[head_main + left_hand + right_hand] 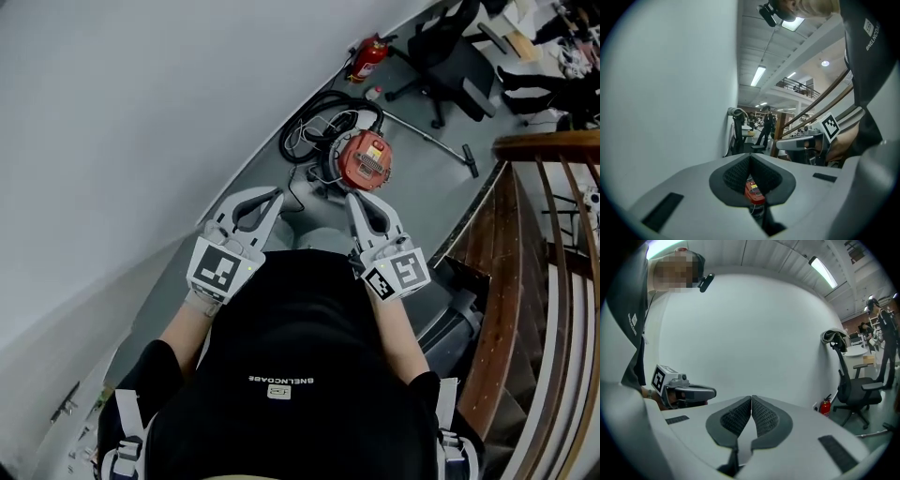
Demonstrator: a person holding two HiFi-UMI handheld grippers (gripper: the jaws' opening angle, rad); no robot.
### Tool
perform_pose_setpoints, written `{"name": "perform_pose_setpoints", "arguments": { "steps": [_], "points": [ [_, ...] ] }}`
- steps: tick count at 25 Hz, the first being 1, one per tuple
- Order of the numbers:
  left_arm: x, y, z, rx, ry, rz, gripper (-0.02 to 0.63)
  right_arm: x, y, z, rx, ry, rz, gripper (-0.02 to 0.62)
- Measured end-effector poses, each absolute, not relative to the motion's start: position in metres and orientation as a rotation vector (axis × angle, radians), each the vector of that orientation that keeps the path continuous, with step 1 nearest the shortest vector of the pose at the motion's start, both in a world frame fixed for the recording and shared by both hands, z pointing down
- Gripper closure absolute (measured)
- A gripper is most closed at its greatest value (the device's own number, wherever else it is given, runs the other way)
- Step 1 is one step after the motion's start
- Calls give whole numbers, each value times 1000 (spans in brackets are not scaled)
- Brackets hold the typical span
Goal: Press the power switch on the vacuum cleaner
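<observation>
The vacuum cleaner (pixel 364 159) has an orange-red round body and stands on the grey floor by the white wall, ahead of both grippers. Its black hose (pixel 314 117) coils to its left, and its wand (pixel 427 134) runs off to the right. My left gripper (pixel 277 194) and right gripper (pixel 351 198) are held side by side short of the vacuum, apart from it. Both are shut with nothing between the pads. In the left gripper view the vacuum cleaner (pixel 753 191) shows through the gap below the closed tips of my left gripper (pixel 750 157). My right gripper (pixel 751 398) points at the wall.
A red fire extinguisher (pixel 368 56) stands by the wall beyond the vacuum. A black office chair (pixel 450 52) is to its right. A wooden stair railing (pixel 525 244) runs down the right side. People (pixel 766 124) stand far off by desks.
</observation>
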State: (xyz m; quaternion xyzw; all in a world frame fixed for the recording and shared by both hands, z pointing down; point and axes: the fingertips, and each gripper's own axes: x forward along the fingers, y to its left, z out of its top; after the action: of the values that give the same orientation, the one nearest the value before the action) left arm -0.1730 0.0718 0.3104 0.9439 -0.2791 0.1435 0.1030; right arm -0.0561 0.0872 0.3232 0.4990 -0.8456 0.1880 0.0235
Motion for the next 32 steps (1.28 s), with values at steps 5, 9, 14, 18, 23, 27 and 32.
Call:
{"name": "perform_pose_setpoints", "arguments": {
  "steps": [5, 9, 14, 18, 23, 27, 32],
  "points": [
    [-159, 55, 309, 2816, -731, 461, 591, -39, 68, 330, 1594, -2541, 618, 568],
    [-144, 46, 314, 2801, -696, 483, 591, -18, 56, 336, 1618, -2498, 628, 568],
    [-121, 31, 328, 2774, -694, 503, 591, 12, 41, 357, 1623, -2457, 663, 568],
    [-97, 25, 340, 2756, -691, 539, 591, 40, 32, 378, 1605, -2426, 696, 568],
    [-66, 22, 358, 2738, -691, 627, 591, 86, 23, 415, 1577, -2362, 735, 568],
    [-46, 14, 370, 2702, -704, 664, 591, 119, 12, 449, 1534, -2293, 737, 568],
    [-18, 6, 391, 2658, -700, 729, 591, 158, -3, 502, 1503, -2190, 793, 568]
  ]
}}
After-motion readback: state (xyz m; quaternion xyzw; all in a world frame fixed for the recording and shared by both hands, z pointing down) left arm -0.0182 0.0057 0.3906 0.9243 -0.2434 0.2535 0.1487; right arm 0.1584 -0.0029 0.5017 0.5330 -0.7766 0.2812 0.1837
